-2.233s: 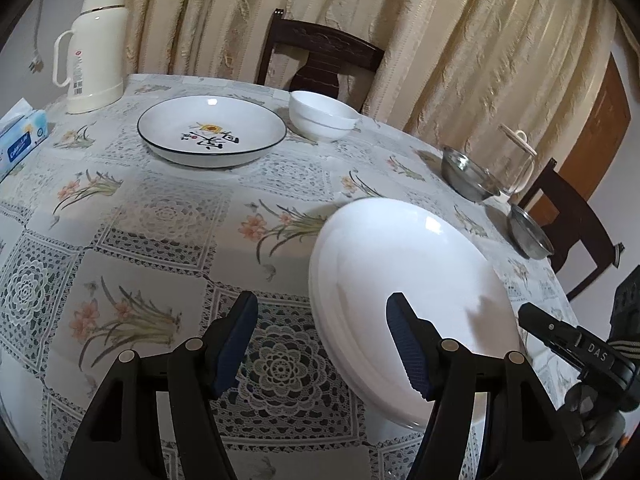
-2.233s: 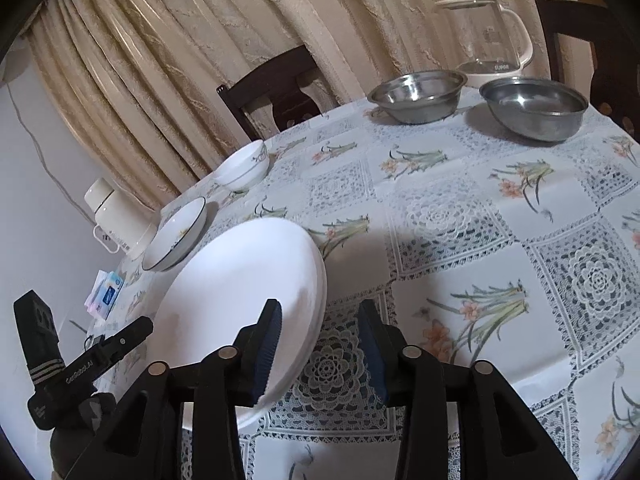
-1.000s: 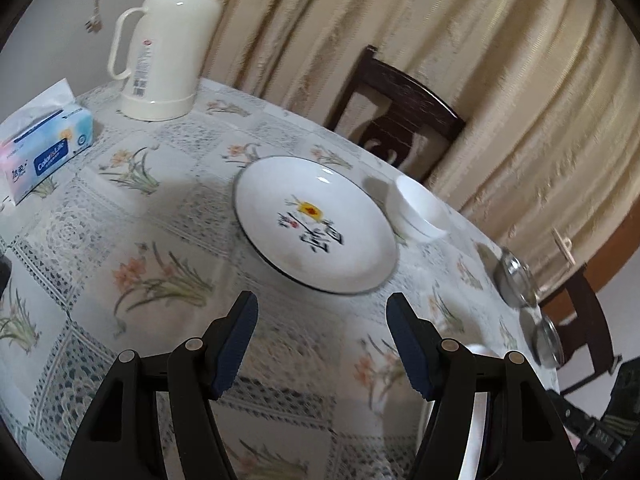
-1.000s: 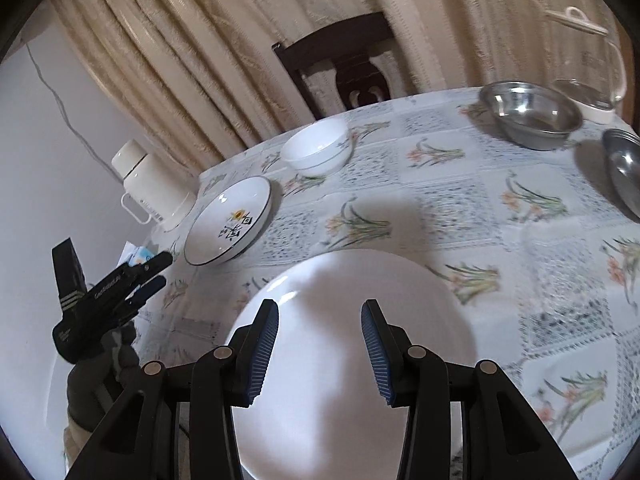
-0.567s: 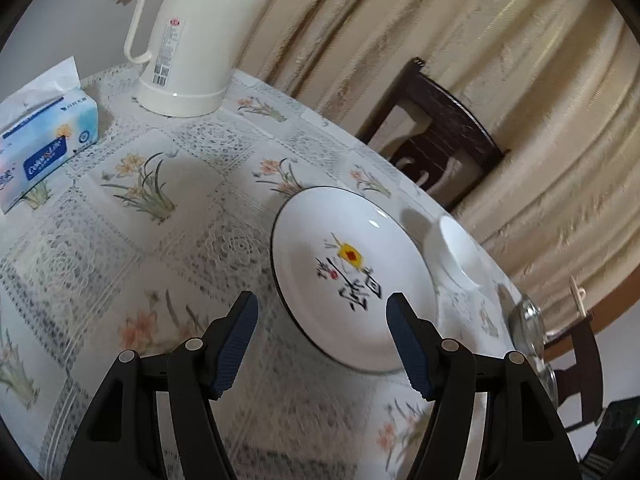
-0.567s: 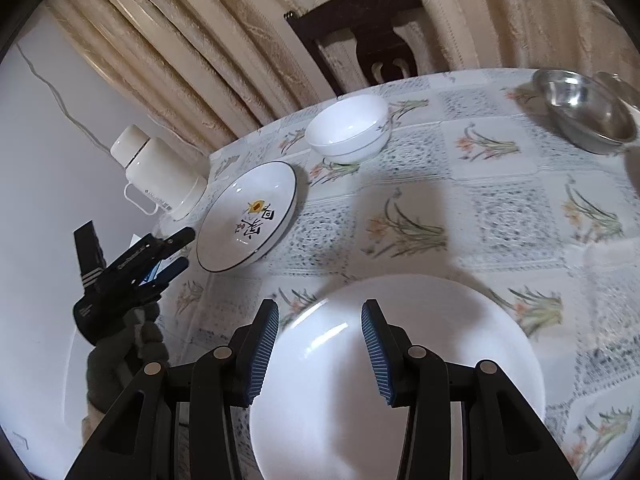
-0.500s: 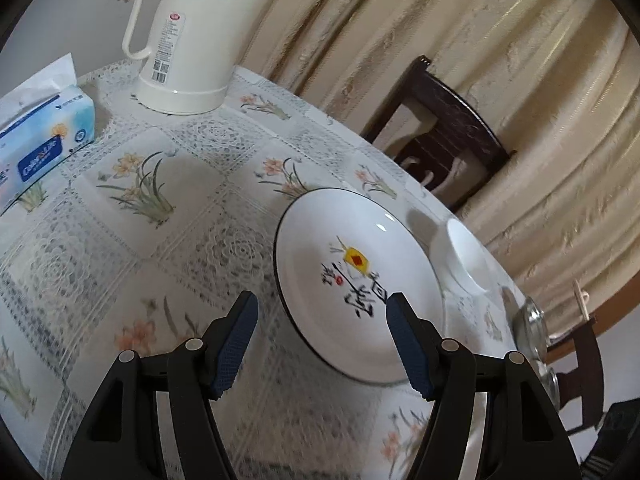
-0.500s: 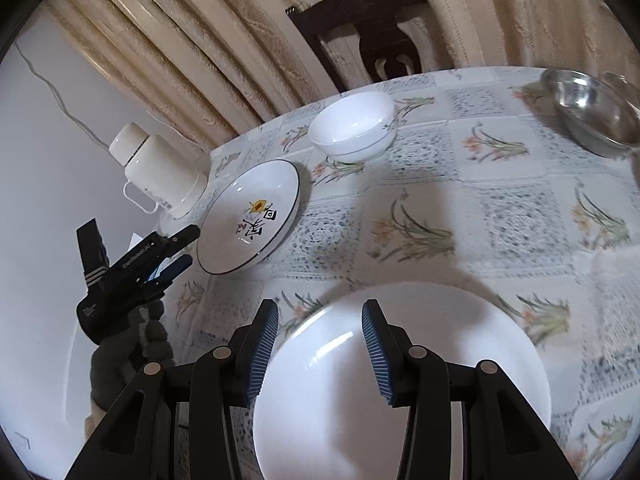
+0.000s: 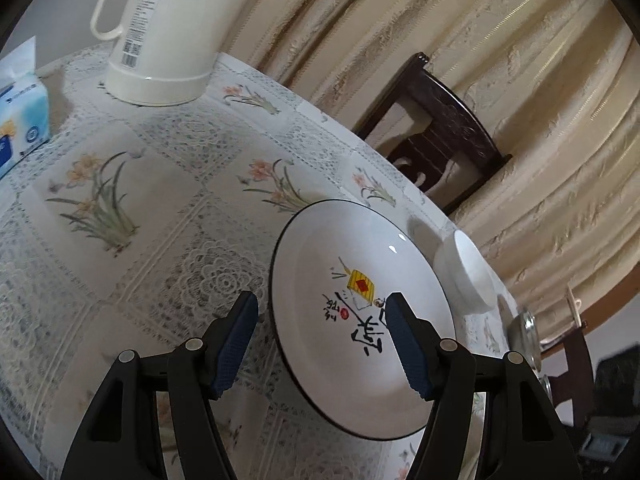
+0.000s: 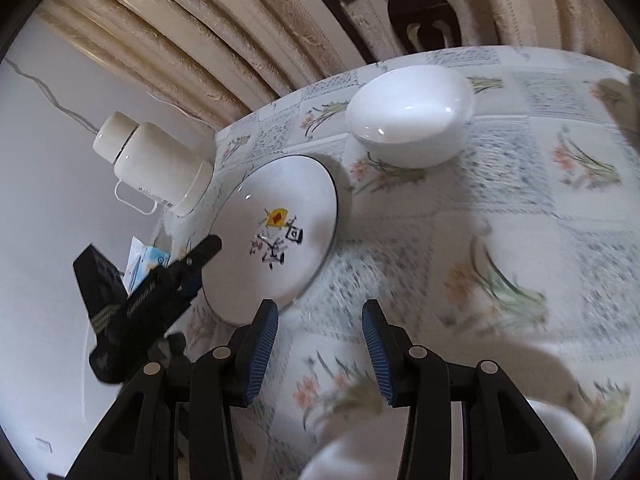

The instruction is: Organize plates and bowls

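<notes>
A black-rimmed plate with a yellow and black painted motif [image 9: 356,304] [image 10: 276,236] lies on the floral tablecloth. My left gripper [image 9: 320,340] is open, its fingers straddling the plate's near left rim: one pad over the cloth, the other over the plate. A white bowl [image 9: 468,276] [image 10: 408,116] stands just beyond the plate. My right gripper [image 10: 316,356] is open and empty over the cloth, to the near right of the painted plate. The edge of a plain white plate [image 10: 560,432] blurs at the bottom right of the right wrist view.
A cream thermos [image 9: 172,32] [image 10: 156,164] and a tissue pack [image 9: 20,120] stand at the left. A dark wooden chair [image 9: 436,132] backs onto beige curtains. Steel bowls [image 9: 524,332] sit at the far right by another chair.
Both grippers have moved away from the plain white plate toward the painted plate. The left gripper's fingers now sit at its rim; the right has advanced past the white plate.
</notes>
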The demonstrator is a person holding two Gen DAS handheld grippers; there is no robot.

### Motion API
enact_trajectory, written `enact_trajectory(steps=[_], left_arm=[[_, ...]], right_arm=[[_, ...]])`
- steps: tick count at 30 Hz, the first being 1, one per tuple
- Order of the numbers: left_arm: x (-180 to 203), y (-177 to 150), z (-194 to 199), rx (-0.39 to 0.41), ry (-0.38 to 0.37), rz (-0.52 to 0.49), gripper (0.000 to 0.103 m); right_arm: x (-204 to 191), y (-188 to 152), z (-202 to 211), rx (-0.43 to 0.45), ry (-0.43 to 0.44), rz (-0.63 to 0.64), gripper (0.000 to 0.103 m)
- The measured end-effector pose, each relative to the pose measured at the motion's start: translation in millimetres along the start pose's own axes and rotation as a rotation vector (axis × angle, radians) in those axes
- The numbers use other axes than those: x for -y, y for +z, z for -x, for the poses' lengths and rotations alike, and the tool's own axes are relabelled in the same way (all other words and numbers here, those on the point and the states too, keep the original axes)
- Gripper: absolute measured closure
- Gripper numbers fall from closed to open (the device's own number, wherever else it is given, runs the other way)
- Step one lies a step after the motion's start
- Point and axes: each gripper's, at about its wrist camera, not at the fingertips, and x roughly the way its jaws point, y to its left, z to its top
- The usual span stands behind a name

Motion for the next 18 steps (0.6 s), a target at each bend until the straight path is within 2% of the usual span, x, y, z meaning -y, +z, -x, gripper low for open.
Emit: enact_trajectory(steps=[9,18], left_arm=[[-14.9,1.9,-6.3,0.002,-0.048,0.030,0.058],[-22.9,-0.7,-11.7,-0.009,-0.061,0.059,0.067]], right_arm=[[5.5,29.3,-33.5,-0.024,-0.010,-0.016,0.056],[16.2,43.3,-52.0,-0.034,-0.030,-0.051,0.056]])
